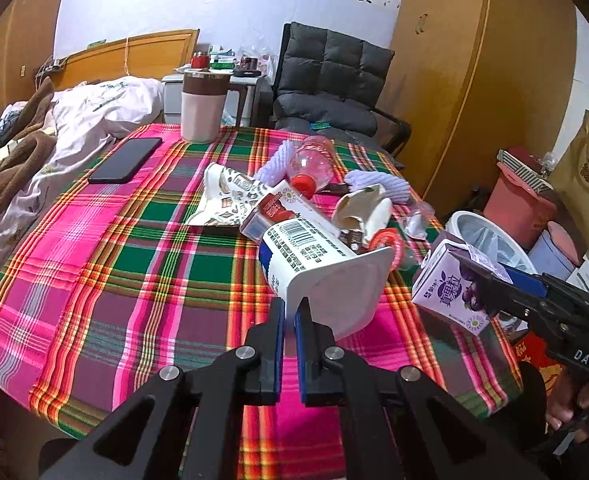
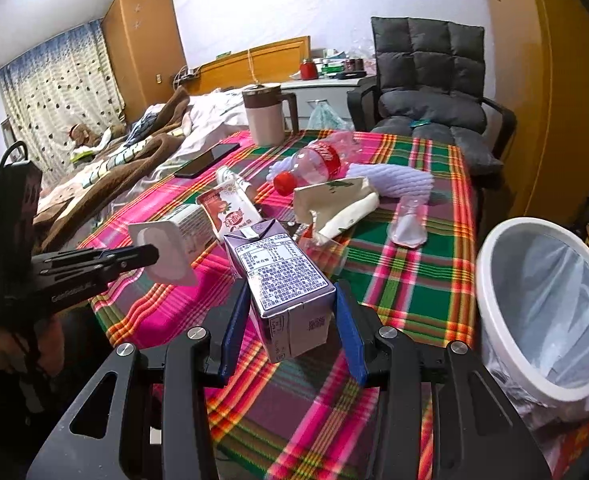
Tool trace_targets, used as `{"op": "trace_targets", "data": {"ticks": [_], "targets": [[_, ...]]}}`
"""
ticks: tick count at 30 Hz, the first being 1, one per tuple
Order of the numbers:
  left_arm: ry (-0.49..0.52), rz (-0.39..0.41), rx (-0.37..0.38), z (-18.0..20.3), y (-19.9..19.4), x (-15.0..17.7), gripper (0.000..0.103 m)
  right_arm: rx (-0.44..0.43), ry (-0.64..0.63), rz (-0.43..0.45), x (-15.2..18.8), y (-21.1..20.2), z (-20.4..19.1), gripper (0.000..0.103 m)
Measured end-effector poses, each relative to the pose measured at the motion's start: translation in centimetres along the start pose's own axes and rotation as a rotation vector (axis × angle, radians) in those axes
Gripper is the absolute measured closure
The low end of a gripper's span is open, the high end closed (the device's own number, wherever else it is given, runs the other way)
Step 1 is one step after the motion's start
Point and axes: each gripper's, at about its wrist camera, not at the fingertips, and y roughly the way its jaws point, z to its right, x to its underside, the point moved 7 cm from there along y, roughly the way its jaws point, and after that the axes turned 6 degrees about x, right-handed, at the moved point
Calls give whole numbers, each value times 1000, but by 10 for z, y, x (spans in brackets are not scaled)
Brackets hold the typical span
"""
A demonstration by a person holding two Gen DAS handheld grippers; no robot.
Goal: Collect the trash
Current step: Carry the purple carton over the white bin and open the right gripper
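My left gripper [image 1: 292, 308] is shut on the rim of a white yogurt cup [image 1: 314, 264] and holds it tipped above the plaid table; the cup also shows in the right wrist view [image 2: 170, 240]. My right gripper [image 2: 292, 304] is shut on a purple milk carton [image 2: 282, 284], held above the table's right side; the carton also shows in the left wrist view [image 1: 454, 284]. A white trash bin [image 2: 546, 308] with a clear liner stands to the right of the table. More trash lies mid-table: a plastic bottle [image 2: 318, 164], a crumpled paper bag [image 2: 334, 204], a red-white carton [image 2: 230, 208].
The plaid tablecloth [image 1: 114, 264] covers the table. A black phone [image 1: 126, 160] and a lidded mug [image 1: 202, 106] sit at the far left. Purple foam netting [image 2: 394, 180] and a clear wrapper [image 2: 408, 220] lie at the right. A grey chair [image 2: 430, 92] stands behind, a bed at the left.
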Motion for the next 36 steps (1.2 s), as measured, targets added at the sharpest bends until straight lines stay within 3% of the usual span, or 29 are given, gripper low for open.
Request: {"op": "trace_targets", "data": {"ticks": [14,36], "targets": [[92,4,93,62,9,-14,98,93,81,38,6,-23,28,58],[261,-77,281,187,93,-36,98,299,270,63,25,-55,129,58]]}}
